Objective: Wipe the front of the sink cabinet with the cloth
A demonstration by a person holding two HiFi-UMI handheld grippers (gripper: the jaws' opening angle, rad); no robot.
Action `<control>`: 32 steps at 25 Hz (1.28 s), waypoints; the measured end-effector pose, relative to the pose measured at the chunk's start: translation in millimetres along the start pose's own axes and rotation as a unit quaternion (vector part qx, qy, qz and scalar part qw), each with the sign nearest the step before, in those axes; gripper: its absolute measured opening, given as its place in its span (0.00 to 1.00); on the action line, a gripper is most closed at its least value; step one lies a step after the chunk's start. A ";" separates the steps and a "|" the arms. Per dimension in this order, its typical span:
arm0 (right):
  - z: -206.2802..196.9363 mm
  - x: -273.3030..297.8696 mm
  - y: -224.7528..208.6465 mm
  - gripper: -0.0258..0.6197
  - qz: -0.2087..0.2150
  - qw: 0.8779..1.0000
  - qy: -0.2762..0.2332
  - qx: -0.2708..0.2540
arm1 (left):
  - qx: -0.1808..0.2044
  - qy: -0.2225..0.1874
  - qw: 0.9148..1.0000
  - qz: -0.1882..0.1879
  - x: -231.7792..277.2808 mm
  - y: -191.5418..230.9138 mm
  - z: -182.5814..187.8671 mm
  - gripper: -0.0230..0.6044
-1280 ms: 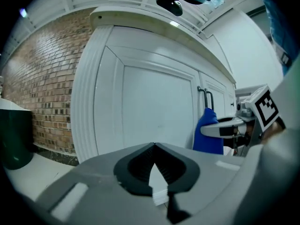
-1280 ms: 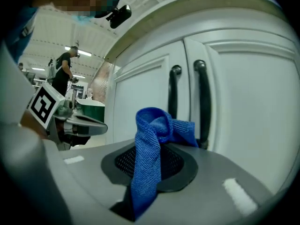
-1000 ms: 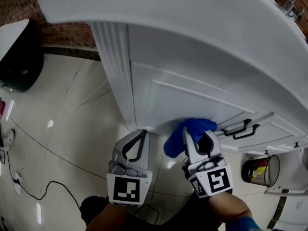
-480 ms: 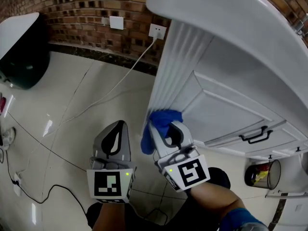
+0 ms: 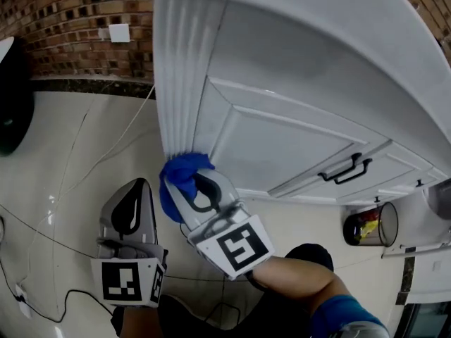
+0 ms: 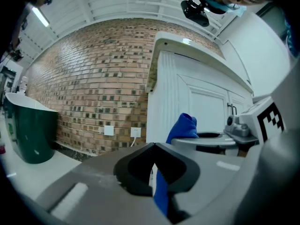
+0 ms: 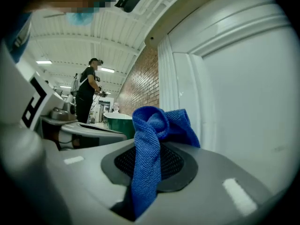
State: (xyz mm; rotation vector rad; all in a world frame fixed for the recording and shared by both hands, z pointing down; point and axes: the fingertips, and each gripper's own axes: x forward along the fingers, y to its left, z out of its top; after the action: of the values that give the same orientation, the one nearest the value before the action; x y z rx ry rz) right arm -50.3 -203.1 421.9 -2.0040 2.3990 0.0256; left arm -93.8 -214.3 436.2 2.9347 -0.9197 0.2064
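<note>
The right tool point(image 5: 190, 183) holds cloth point(image 5: 176, 171) against fluted cabinet point(image 5: 173, 83) (socket point(image 6: 136, 131) beyond).

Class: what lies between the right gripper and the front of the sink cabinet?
Only the blue cloth, clamped in the right gripper, beside the sink cabinet at its fluted corner; the head view shows this.

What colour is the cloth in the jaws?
The cloth is blue, seen best in the right gripper view.

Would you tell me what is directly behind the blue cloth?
The fluted corner post of the sink cabinet stands behind the cloth, clamped in the right hand-held gripper. The patch the cloth covers is hidden.
</note>
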 end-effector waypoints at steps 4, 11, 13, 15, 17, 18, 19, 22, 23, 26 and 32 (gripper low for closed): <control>6.8 -59.9 -28.3 0.17 -0.011 1.000 0.012 0.010 | 0.023 -0.001 0.998 -0.058 13.4 -62.6 2.4 0.04; 11.7 -192.2 -117.1 0.17 -0.104 0.993 0.058 0.025 | 0.029 0.001 0.985 -0.168 42.4 -202.9 -6.0 0.04; 9.3 -232.5 -146.6 0.17 -0.148 0.986 0.066 0.029 | 0.060 0.001 0.978 -0.199 50.8 -241.6 -11.5 0.04; 5.6 -271.5 -173.6 0.17 -0.193 0.978 0.063 0.046 | 0.067 0.000 0.971 -0.231 56.2 -277.2 -16.4 0.04; 3.1 -307.9 -197.7 0.17 -0.231 0.969 0.056 0.061 | 0.035 0.006 0.966 -0.255 59.3 -307.9 -20.7 0.04; -0.7 -326.8 -210.0 0.17 -0.253 0.964 0.060 0.061 | 0.019 0.009 0.964 -0.264 60.6 -321.5 -22.4 0.04; -6.6 -346.6 -222.9 0.17 -0.278 0.956 0.070 0.058 | 0.011 0.011 0.962 -0.273 61.8 -334.1 -24.1 0.04; -32.2 -405.6 -257.0 0.17 -0.358 0.926 0.113 0.043 | 0.035 0.011 0.956 -0.291 64.7 -362.9 -32.2 0.04; -40.6 -420.9 -265.5 0.17 -0.376 0.917 0.126 0.040 | 0.051 0.011 0.954 -0.295 65.9 -369.9 -36.3 0.04; -56.3 -454.9 -289.5 0.17 -0.412 0.899 0.144 0.033 | 0.078 0.027 0.948 -0.307 71.2 -391.2 -55.3 0.04; -65.6 -483.6 -329.1 0.17 -0.463 0.873 0.151 0.022 | 0.071 0.063 0.937 -0.337 76.9 -419.3 -84.5 0.04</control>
State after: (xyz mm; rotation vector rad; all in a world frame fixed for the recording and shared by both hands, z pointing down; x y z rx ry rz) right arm 359.5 212.6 497.5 -3.0586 1.2502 -0.3689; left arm 199.2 94.5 524.1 3.1075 0.1523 0.4202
